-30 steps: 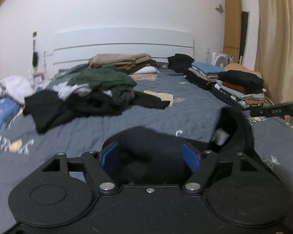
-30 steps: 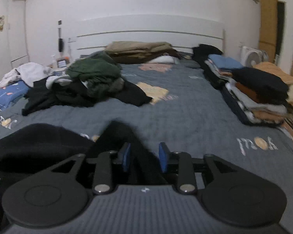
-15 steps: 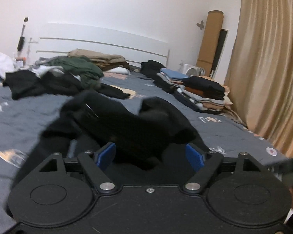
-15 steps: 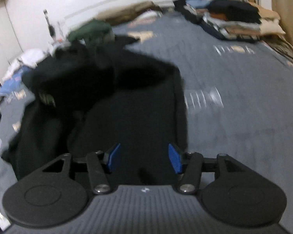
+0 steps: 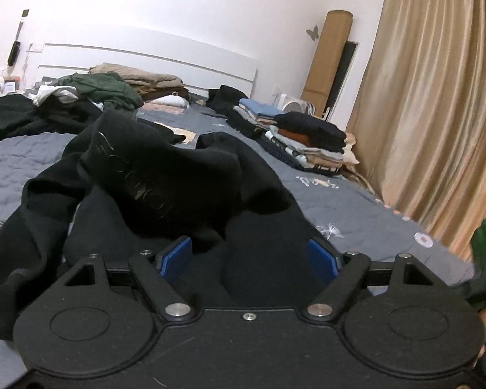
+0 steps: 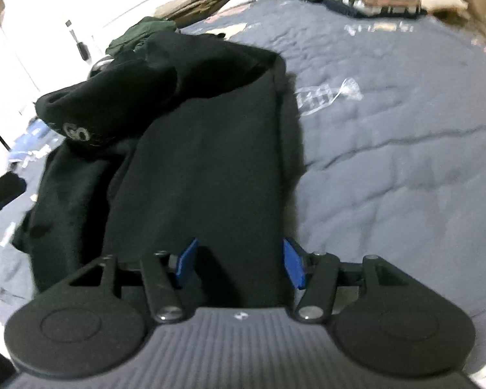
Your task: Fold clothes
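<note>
Left gripper (image 5: 249,261): blue pads spread wide, nothing clamped. A black garment (image 5: 165,175) is bunched just ahead of it on the grey quilt (image 5: 340,201). Right gripper (image 6: 239,264): pads likewise apart, nothing pinched; a flat panel of the garment (image 6: 197,168) lies ahead between them, crumpled forward-left.

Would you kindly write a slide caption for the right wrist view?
Open right gripper poised over a black garment lying rumpled on the grey quilted bed.
</note>
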`<state>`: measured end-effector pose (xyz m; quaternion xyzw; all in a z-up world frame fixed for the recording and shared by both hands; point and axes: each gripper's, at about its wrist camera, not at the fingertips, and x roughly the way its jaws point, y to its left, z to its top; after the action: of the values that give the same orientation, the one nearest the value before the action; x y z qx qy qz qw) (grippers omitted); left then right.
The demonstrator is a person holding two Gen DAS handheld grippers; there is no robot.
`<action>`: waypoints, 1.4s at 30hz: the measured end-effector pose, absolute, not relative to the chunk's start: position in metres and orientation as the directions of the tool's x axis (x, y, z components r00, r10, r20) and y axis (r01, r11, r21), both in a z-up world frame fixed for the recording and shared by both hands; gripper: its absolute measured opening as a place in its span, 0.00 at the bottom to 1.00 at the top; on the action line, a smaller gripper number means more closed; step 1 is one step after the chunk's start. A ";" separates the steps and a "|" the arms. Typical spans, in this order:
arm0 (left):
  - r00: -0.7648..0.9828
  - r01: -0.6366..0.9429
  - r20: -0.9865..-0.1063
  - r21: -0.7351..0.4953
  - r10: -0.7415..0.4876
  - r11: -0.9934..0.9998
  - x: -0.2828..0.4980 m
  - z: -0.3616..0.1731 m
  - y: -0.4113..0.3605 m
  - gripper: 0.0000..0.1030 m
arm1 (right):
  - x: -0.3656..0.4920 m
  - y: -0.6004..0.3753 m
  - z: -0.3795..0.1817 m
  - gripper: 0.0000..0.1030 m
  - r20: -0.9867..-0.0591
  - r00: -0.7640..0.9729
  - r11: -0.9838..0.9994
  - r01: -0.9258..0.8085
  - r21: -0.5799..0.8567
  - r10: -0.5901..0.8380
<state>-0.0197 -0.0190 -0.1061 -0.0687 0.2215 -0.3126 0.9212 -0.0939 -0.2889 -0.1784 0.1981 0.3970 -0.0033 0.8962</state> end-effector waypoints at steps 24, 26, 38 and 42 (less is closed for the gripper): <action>0.724 0.525 -0.338 -0.295 -0.601 0.798 -0.021 -0.102 -0.003 0.76 | -0.084 -0.352 -0.072 0.05 -0.600 0.774 0.953 0.296 0.062 -0.201; 0.727 0.525 -0.336 -0.292 -0.600 0.799 -0.022 -0.101 -0.002 0.76 | -0.079 -0.369 -0.061 0.05 -0.577 0.773 0.939 0.343 0.030 -0.264; 0.746 0.489 -0.345 -0.297 -0.570 0.820 -0.013 -0.100 0.008 0.76 | -0.032 -0.471 -0.050 0.06 -0.502 0.652 0.792 0.599 -0.119 -0.569; 0.742 0.495 -0.354 -0.285 -0.570 0.821 -0.011 -0.101 0.009 0.76 | -0.045 -0.439 -0.059 0.11 -0.511 0.713 0.861 0.493 -0.123 -0.481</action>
<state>-0.0114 0.0088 -0.1006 -0.0864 0.2170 -0.2864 0.9292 -0.0450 -0.4385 -0.0595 0.0112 0.2731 -0.2630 0.9253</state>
